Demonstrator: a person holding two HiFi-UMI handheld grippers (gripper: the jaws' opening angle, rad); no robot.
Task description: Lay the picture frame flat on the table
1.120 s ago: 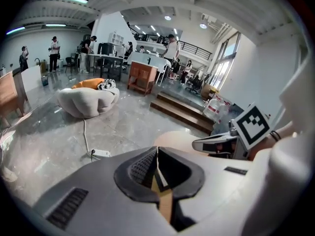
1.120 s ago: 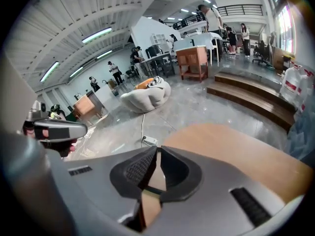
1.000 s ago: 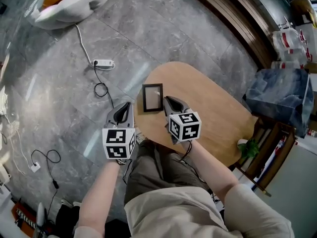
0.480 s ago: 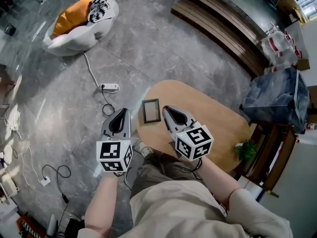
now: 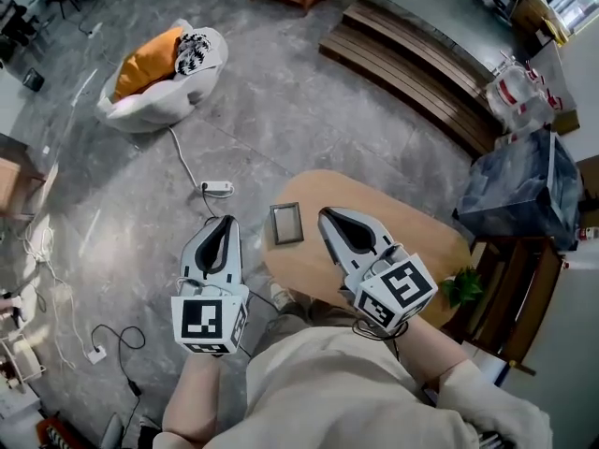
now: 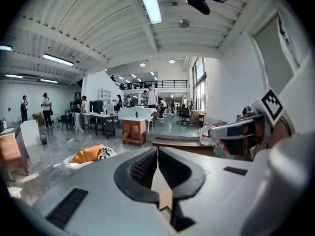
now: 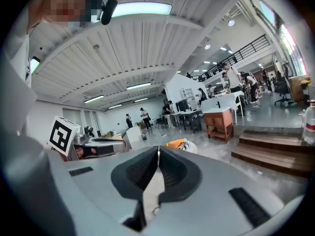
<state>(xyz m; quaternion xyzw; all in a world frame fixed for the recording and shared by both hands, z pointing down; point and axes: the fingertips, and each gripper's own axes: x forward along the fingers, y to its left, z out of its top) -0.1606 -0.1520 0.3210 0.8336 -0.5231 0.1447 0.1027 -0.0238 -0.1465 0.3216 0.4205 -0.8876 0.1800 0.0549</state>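
On the oval table [image 5: 412,223], near its left edge, the picture frame [image 5: 285,223] lies flat; left gripper [image 5: 223,223] and right gripper [image 5: 328,215] have drawn back from it, jaws together, empty

Jaws of the left gripper [image 5: 225,224] closed tip to tip, nothing between; it sits left of the picture frame [image 5: 285,223], apart from it, pointing forward. The right gripper [image 5: 328,215] likewise closed and empty, just right of the frame, angled toward it. Left forearm [image 5: 192,396] and right forearm [image 5: 426,340] bare.
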